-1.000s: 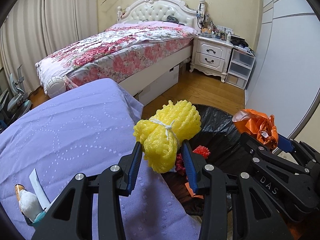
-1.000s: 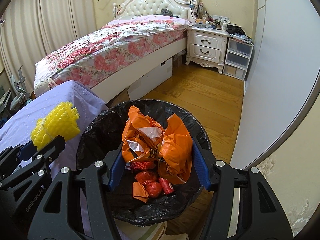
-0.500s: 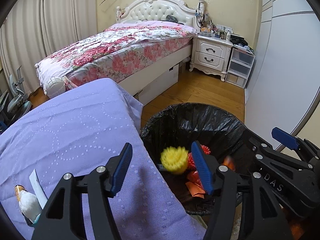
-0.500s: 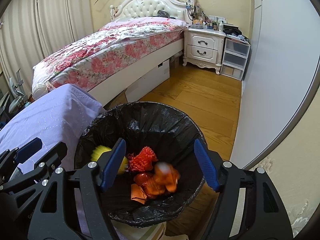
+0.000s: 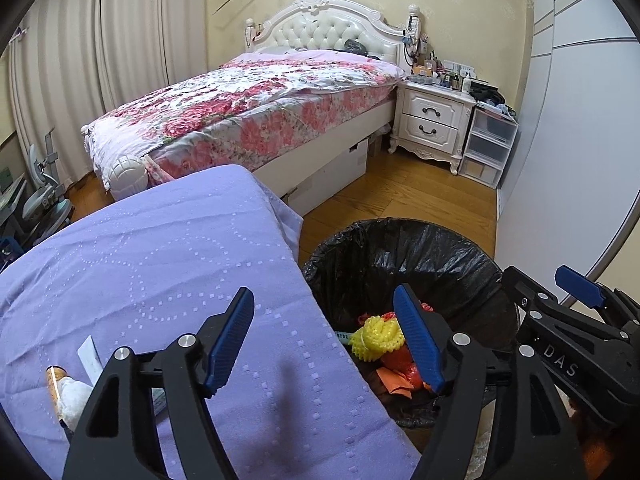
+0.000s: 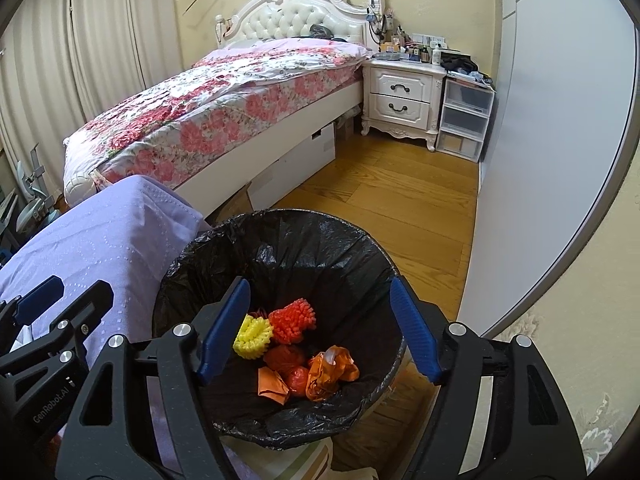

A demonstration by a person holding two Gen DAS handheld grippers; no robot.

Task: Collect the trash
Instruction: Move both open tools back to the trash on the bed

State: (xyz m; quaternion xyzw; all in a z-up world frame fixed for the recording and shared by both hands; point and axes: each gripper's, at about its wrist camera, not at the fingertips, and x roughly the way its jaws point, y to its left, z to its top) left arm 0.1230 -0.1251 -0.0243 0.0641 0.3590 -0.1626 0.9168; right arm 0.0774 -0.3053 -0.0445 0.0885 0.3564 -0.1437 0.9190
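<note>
A black-lined trash bin (image 6: 296,248) stands beside the purple-covered table (image 5: 160,248); it also shows in the left wrist view (image 5: 420,248). Inside lie a yellow foam net (image 6: 253,337), a red foam net (image 6: 293,320), an orange plastic bag (image 6: 330,372) and other orange-red scraps. The yellow net shows in the left wrist view (image 5: 376,338) too. My left gripper (image 5: 324,340) is open and empty over the table edge and bin rim. My right gripper (image 6: 320,328) is open and empty above the bin.
On the table's near left lie a small white bottle with an orange cap (image 5: 66,392) and a white paper strip (image 5: 91,360). A floral bed (image 5: 248,116), a white nightstand (image 5: 430,124), plastic drawers (image 5: 486,148) and a wardrobe door (image 6: 552,160) surround the wooden floor (image 6: 384,200).
Both grippers opened and let go: the yellow foam net and the orange bag dropped into the bin and now lie settled at its bottom. Both grippers now hang open wider.
</note>
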